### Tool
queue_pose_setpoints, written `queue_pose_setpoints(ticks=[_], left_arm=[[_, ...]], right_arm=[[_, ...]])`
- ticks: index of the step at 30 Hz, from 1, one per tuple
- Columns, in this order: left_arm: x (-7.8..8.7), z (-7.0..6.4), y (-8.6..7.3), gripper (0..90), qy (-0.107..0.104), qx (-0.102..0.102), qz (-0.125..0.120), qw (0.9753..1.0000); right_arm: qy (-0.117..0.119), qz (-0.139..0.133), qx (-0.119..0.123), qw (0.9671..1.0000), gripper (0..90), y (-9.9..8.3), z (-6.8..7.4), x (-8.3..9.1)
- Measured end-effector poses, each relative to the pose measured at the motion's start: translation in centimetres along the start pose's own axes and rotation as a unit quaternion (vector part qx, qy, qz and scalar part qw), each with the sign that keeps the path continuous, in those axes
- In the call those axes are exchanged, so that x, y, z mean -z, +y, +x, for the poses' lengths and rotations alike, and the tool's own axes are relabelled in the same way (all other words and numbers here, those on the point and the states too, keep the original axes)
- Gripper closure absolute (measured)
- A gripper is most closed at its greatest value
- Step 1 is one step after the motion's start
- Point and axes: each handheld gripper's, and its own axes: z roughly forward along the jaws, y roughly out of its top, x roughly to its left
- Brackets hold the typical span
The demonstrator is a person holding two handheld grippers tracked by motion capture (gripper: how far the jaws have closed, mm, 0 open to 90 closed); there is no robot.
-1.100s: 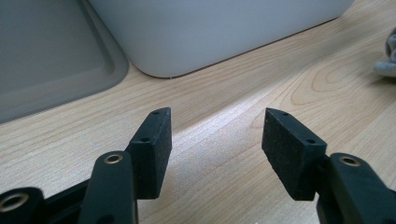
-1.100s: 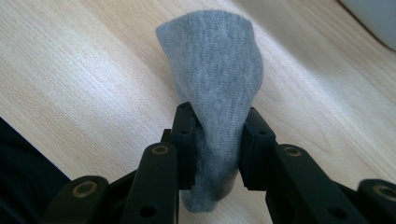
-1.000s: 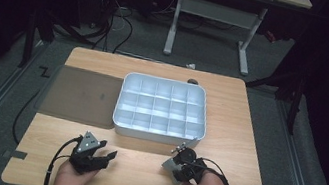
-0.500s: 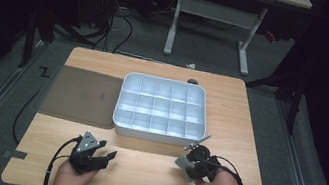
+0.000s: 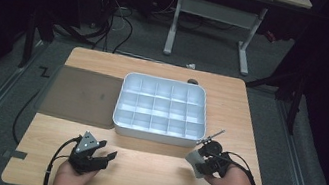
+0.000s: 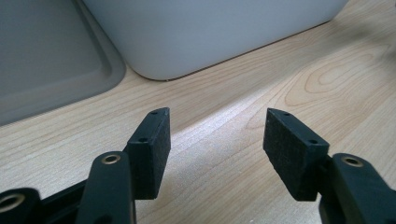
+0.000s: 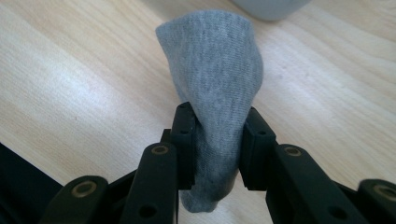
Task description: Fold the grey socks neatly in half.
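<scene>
My right gripper [image 7: 217, 140] pinched a grey cloth [image 7: 215, 88] between its jaws, held above the wooden table [image 5: 149, 171] near its front right. My left gripper [image 6: 215, 140] rested low at the front left, jaws spread with nothing between them. Beyond both sat the white compartment tray [image 5: 162, 106], a grey lid [image 5: 81, 95] lying just beside its left side.

Grey knit cloth [image 7: 212, 93] – bunched, upright, pinched between the fingers [image 7: 184, 140], above the wooden table [image 7: 70, 93].
</scene>
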Motion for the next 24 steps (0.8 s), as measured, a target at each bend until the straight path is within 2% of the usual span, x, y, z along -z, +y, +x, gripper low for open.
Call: queue_pose_setpoints(ticks=[4, 10, 15, 24], left_arm=[[0.1, 0.1, 0.0, 42.3, 0.000, 0.001, -0.001, 1.0000], [0.1, 0.1, 0.0, 42.3, -0.001, 0.003, -0.001, 1.0000], [0.1, 0.1, -0.1, 42.4, -0.002, 0.004, -0.001, 1.0000], [0.1, 0.2, 0.0, 42.4, -0.004, 0.007, -0.002, 1.0000]], right_arm=[[-0.002, -0.004, -0.006, 1.0000, 71.8, 0.5, -0.7, 0.9], [-0.003, -0.009, -0.002, 1.0000, 71.8, 1.7, -1.3, 2.4], [-0.003, -0.007, -0.007, 0.9999, 71.8, 2.6, -1.9, 3.0], [-0.020, 0.005, -0.004, 0.9998, 71.9, 4.9, -2.8, 3.7]])
